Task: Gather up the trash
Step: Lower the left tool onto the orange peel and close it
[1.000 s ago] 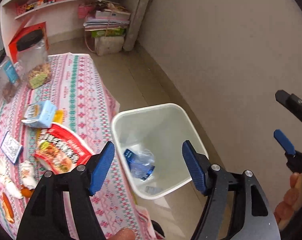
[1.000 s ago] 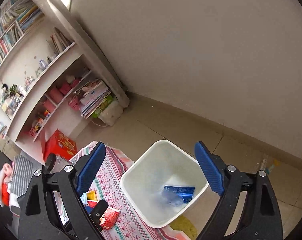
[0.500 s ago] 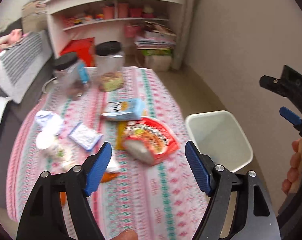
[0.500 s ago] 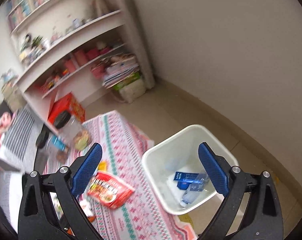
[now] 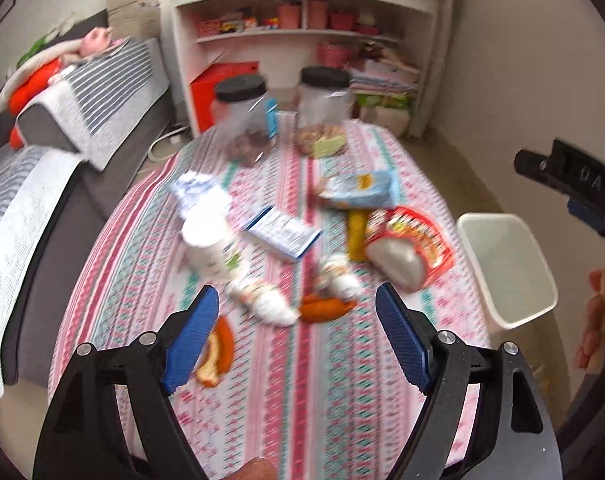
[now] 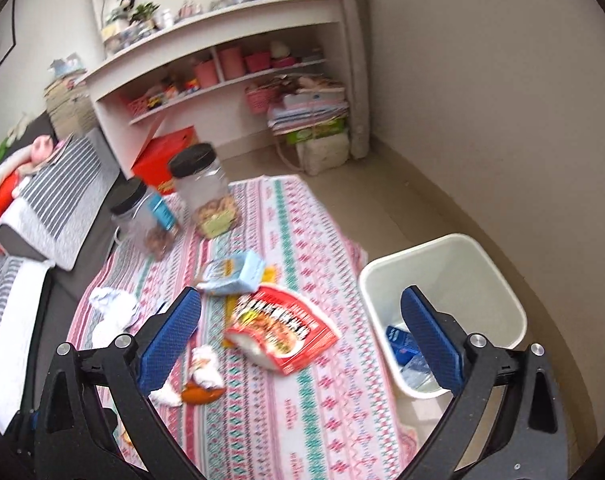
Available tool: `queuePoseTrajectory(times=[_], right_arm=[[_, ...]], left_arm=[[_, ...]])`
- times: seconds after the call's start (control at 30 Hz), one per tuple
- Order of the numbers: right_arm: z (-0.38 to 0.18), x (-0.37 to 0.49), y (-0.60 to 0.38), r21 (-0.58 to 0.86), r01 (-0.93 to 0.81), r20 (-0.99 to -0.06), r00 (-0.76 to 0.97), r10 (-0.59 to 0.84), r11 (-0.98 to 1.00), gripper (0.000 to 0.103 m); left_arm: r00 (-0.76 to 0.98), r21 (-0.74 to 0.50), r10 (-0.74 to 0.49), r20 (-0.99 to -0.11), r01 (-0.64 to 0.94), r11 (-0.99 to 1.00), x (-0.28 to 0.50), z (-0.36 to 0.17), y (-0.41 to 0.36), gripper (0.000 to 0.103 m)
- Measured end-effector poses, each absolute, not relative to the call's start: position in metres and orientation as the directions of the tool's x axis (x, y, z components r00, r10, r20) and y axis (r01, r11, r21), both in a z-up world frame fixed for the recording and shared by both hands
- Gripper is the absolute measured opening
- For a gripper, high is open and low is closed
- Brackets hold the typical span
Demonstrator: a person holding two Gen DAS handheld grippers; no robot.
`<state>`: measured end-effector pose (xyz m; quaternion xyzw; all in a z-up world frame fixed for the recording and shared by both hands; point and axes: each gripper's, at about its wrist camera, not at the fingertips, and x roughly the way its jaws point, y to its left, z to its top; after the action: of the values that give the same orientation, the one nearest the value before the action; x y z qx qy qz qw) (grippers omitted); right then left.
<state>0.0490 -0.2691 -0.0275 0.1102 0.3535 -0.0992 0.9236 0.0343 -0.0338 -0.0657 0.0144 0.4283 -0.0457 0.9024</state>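
Hovering over the littered surface (image 5: 302,380), left gripper (image 5: 298,340) & right gripper (image 6: 302,340) have jaws just widening, nothing between (white bin (image 6: 442,248) at right, w/ trash inside).

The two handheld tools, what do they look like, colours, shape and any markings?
Both match. The left tool and the right tool each have two black angular arms with cut-out openings, silver round bolts at the joints, and long blue pads with a fine ribbed texture. In the left wrist view, the right tool's side shows faint raised lettering, too blurred to read. No cables or sleeves are visible.
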Motion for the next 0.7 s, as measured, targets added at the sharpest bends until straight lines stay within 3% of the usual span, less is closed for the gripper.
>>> queuePoseTrajectory(times=[0.27,0.7], right_arm=[[-0.036,0.054,-0.234,0.057,0.196,-0.693,0.714,-0.103,0.979,0.096],[-0.049,0.065,-0.221,0.018,0.145,-0.746,0.661,-0.083,0.989,0.096]], left_arm=[[0.512,0.006,-0.019,-0.859,0.048,0.999,0.041,-0.100,0.020,0.079],[0.192,-0.126,-0.120,-0.974,-0.021,0.992,0.077,-0.167,0.062,0.079]])
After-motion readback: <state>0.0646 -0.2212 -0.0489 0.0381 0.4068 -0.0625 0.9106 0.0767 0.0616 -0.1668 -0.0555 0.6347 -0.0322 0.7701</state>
